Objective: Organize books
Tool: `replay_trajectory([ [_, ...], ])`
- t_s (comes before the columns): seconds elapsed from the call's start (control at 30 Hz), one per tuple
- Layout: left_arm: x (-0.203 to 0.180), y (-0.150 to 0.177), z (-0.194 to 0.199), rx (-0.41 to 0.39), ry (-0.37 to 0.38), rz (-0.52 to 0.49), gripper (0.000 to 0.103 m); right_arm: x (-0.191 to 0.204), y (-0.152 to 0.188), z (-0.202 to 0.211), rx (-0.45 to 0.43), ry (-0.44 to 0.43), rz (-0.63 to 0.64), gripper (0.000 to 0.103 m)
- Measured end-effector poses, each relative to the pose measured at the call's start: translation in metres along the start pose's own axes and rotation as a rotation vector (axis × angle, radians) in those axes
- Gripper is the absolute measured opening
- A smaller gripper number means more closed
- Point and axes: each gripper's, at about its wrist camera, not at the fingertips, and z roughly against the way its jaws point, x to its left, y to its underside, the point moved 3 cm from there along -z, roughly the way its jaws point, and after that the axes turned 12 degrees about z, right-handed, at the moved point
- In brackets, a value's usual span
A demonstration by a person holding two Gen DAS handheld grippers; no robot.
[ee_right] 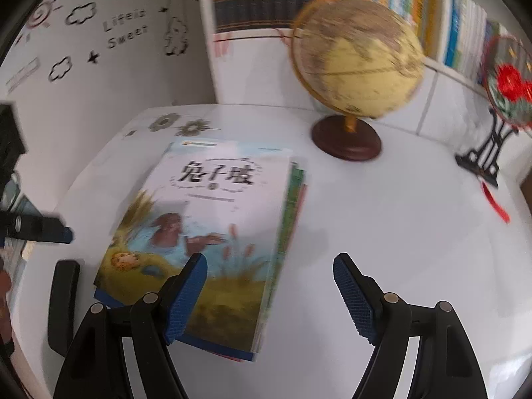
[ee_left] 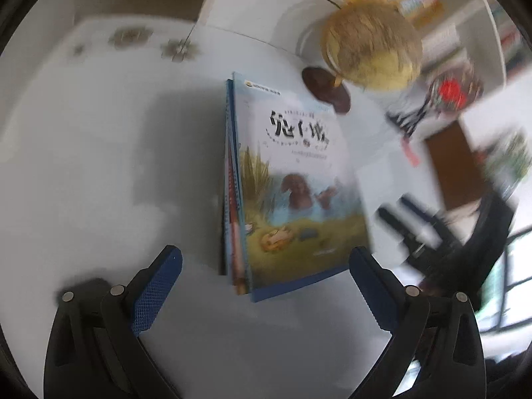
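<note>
The stack of books [ee_right: 212, 229] lay flat mid-worktop [ee_right: 399, 232], near the globe [ee_right: 357, 63]. Both the left gripper [ee_left: 266, 266] and right gripper [ee_right: 270, 269] hovered wide and empty at its near edge, probably to square it.

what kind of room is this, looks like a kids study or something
Probably a home study or child's reading corner: a bookshelf packed with books, a globe on the white table, and a stack of picture books lying there.
</note>
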Motion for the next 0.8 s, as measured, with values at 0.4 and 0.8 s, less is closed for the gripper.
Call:
replay_trajectory([
  [0.4, -0.023, 0.033, -0.058, 0.101, -0.389, -0.477, 0.100, -0.046, 0.015, -0.032, 0.234, -0.018, -0.136, 0.077],
  [0.8, -0.018, 0.014, -0.083, 0.205, -0.391, -0.496, 0.078, -0.043, 0.032, -0.053, 0.365, -0.040, -0.190, 0.077],
])
